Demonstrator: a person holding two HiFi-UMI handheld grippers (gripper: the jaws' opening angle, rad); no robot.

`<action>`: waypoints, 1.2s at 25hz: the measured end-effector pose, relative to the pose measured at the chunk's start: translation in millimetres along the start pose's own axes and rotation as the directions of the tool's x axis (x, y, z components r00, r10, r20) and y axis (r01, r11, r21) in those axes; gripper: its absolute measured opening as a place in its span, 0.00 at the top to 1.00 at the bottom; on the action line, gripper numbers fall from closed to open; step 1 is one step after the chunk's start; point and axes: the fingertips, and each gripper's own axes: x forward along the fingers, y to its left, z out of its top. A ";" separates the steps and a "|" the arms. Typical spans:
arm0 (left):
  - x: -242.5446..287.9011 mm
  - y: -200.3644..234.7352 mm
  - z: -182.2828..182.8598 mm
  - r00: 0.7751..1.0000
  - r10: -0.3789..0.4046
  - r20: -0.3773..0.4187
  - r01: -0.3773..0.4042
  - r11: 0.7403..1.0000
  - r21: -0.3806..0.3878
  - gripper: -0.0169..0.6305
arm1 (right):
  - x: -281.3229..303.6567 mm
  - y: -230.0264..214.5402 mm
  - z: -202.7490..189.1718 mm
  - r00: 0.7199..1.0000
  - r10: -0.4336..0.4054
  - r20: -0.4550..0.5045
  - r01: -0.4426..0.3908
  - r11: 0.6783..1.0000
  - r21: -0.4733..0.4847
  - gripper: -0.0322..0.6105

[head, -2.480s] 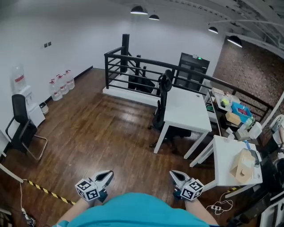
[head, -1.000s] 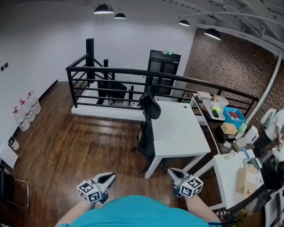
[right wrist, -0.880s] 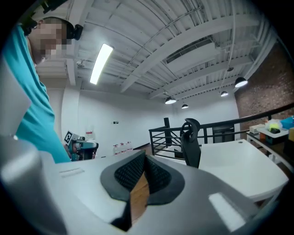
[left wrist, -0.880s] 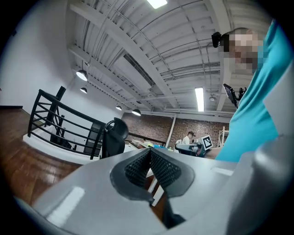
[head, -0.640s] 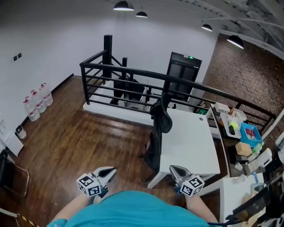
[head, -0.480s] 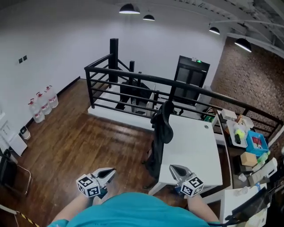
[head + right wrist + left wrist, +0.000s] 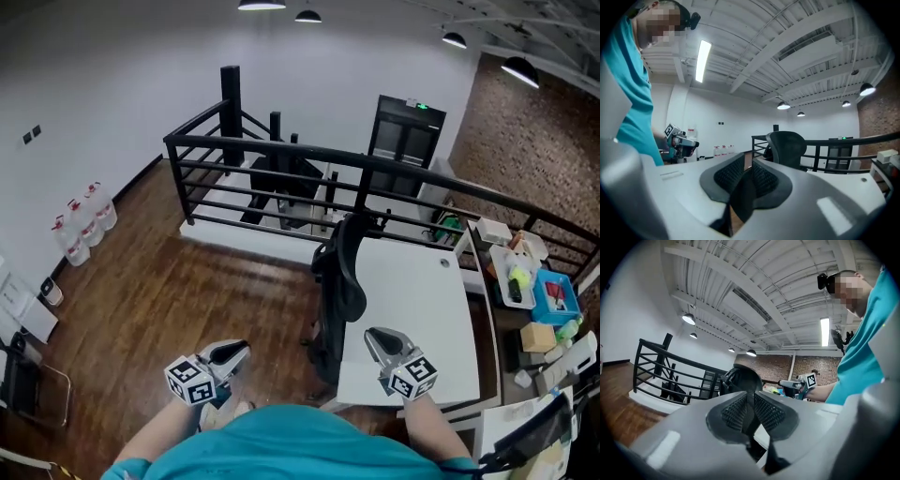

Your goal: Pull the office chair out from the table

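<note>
The black office chair (image 7: 339, 277) stands tucked against the left long side of the white table (image 7: 417, 291), its back towards me. My left gripper (image 7: 228, 354) hovers over the wood floor, short of the chair and to its left. My right gripper (image 7: 379, 338) hangs above the table's near left corner, just right of the chair. In the left gripper view the left gripper (image 7: 750, 397) is opening by a thin slit, with the chair (image 7: 740, 378) ahead. The right gripper (image 7: 746, 162) is also opening, a narrow gap showing, with the chair (image 7: 787, 146) beyond. Neither gripper holds anything.
A black railing (image 7: 281, 161) runs behind the chair and table. Water bottles (image 7: 84, 221) stand by the left wall. A shelf with boxes and small items (image 7: 534, 292) sits right of the table. A dark door (image 7: 408, 127) is at the back.
I have come closer to the chair and table. Both grippers have advanced with me; the right one now sits over the table's near corner. The chair has stayed put.
</note>
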 end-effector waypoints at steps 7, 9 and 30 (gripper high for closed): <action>19.9 78.0 13.0 0.983 -0.179 -0.030 0.179 0.984 0.018 0.84 | 53.9 -10.7 -13.1 0.984 -0.163 -0.074 0.159 0.985 -0.059 0.79; 21.1 96.6 12.6 0.966 -0.248 -0.070 0.250 0.968 0.023 0.81 | 66.9 -11.2 -19.1 0.971 -0.221 -0.095 0.214 0.974 -0.076 0.76; 313.4 161.6 -42.8 0.822 -0.271 -0.502 0.417 0.886 0.204 0.40 | 129.7 -95.4 -64.6 0.981 -0.093 -0.170 0.062 0.982 -0.179 0.58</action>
